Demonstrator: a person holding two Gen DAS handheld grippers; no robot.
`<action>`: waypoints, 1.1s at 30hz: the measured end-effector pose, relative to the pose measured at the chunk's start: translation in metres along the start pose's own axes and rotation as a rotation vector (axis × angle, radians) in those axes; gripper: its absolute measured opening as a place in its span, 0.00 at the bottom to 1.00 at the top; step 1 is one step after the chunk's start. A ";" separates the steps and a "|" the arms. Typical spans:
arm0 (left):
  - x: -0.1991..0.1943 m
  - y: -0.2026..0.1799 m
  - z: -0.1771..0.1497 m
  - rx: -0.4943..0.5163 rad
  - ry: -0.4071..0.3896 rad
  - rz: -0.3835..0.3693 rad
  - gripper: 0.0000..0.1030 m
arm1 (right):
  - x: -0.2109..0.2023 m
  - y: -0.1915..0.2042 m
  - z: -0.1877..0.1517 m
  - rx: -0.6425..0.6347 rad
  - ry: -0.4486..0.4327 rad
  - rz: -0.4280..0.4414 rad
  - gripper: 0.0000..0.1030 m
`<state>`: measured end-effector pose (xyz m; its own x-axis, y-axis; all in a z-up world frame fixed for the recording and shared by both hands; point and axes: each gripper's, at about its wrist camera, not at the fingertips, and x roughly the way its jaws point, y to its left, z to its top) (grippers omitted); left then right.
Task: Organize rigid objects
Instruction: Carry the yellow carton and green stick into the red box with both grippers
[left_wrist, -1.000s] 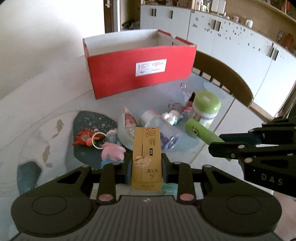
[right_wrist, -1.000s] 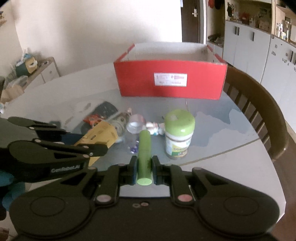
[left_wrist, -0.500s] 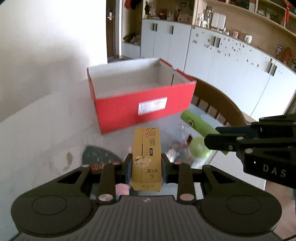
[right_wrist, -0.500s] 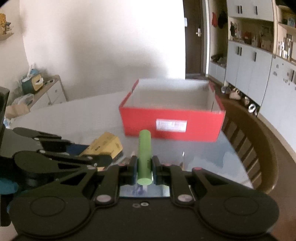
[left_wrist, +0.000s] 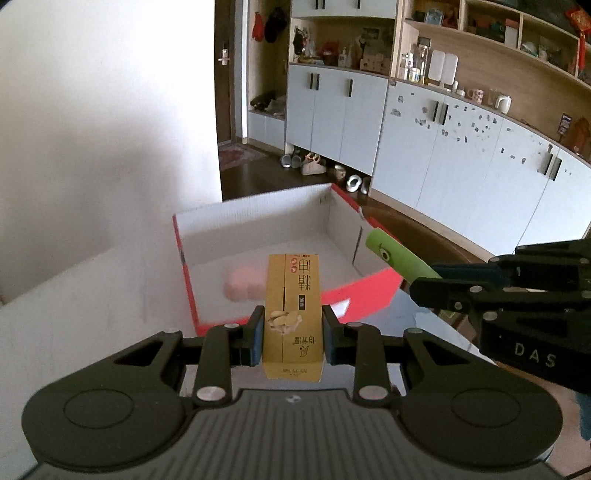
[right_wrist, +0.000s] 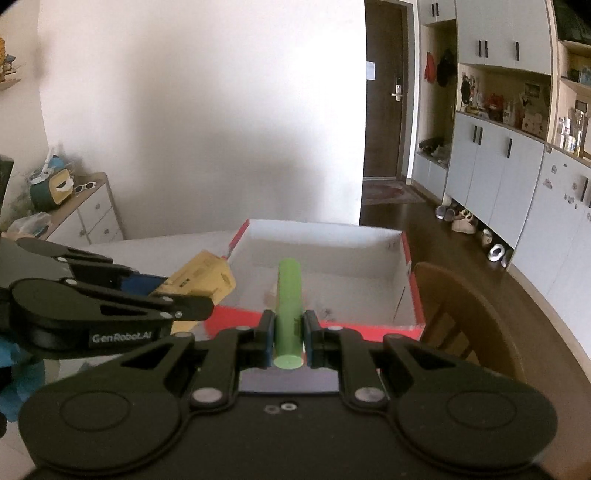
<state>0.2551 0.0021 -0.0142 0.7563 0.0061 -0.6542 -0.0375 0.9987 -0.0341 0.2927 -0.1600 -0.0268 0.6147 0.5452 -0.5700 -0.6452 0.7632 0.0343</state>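
1. Left wrist view: nearest the camera, the left tool (left_wrist: 293, 334) is clamped on a yellow carton (left_wrist: 293, 317), one blue pad on each long side.
2. The carton sticks forward from the pads, printed face up, and its far end hangs in front of the open top of the red box (left_wrist: 207, 295).
3. To the right in the same view, the right tool (left_wrist: 436, 280) reaches in from the edge, clamped on a green tube (left_wrist: 399, 254) whose free end points up and left toward the box's right wall.
4. Inside the box, on its white floor, lies a blurred pink thing (left_wrist: 243, 284); what it is cannot be told.
5. The box stands on the pale worktop (left_wrist: 92, 295).
6. Beyond the box come a dark wooden floor, shoes (left_wrist: 314, 166) under a row of pale cabinets (left_wrist: 424, 147), and shelves of small things above them.
7. Right wrist view: the right tool (right_wrist: 289, 339) grips the green tube (right_wrist: 289, 295) between its pads, the tube lying straight ahead with its near round end facing the camera.
8. The left tool (right_wrist: 177, 295) enters from the left with the yellow carton (right_wrist: 203, 277) just beside the box's left wall.
9. The red box (right_wrist: 413, 280) lies ahead, open and white inside, with a wooden chair back (right_wrist: 472, 314) at its right.
10. Farther off are a white wall, a dark door (right_wrist: 384, 110) and a low chest of drawers (right_wrist: 85, 218) at the left.
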 end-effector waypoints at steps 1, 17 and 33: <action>0.005 0.000 0.006 0.005 0.001 0.005 0.29 | 0.003 -0.003 0.004 -0.004 -0.001 -0.003 0.14; 0.116 0.022 0.062 0.021 0.081 0.073 0.29 | 0.101 -0.052 0.033 -0.065 0.081 -0.030 0.14; 0.224 0.023 0.069 0.017 0.250 0.078 0.29 | 0.199 -0.083 0.022 -0.062 0.299 -0.009 0.14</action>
<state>0.4687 0.0299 -0.1096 0.5665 0.0725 -0.8209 -0.0767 0.9964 0.0351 0.4781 -0.1071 -0.1247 0.4660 0.4052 -0.7866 -0.6722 0.7402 -0.0168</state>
